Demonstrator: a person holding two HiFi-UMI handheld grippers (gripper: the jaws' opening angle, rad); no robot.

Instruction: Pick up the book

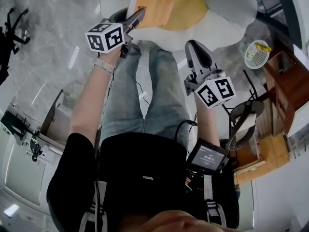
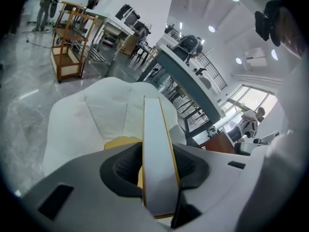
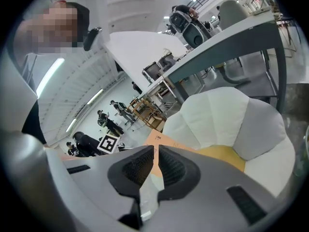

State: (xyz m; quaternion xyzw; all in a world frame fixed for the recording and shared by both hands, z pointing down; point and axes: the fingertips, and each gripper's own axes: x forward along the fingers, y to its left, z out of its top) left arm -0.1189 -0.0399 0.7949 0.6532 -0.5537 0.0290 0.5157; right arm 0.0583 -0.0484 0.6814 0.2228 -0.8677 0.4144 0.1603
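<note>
It was a large open-plan lab or office hall. In the left gripper view a polished grey stone floor [image 2: 29, 91] ran to wooden racks [image 2: 72, 37] at ten o'clock. Long white desks [image 2: 188, 81] with office chairs [image 2: 189, 43] stood at one o'clock under recessed ceiling lights [image 2: 211, 28]. In the right gripper view several people [image 3: 103, 117] stood at nine o'clock. The head view showed a wire wastebasket [image 1: 257, 54] at two o'clock.

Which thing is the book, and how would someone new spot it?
Start at the big white armchair at the top of the head view, with its yellow seat. In front of that seat, the left gripper clamps the book. It is the only thin, flat thing there, with an orange cover and a white page edge, unlike the plain padded seat behind it.
</note>
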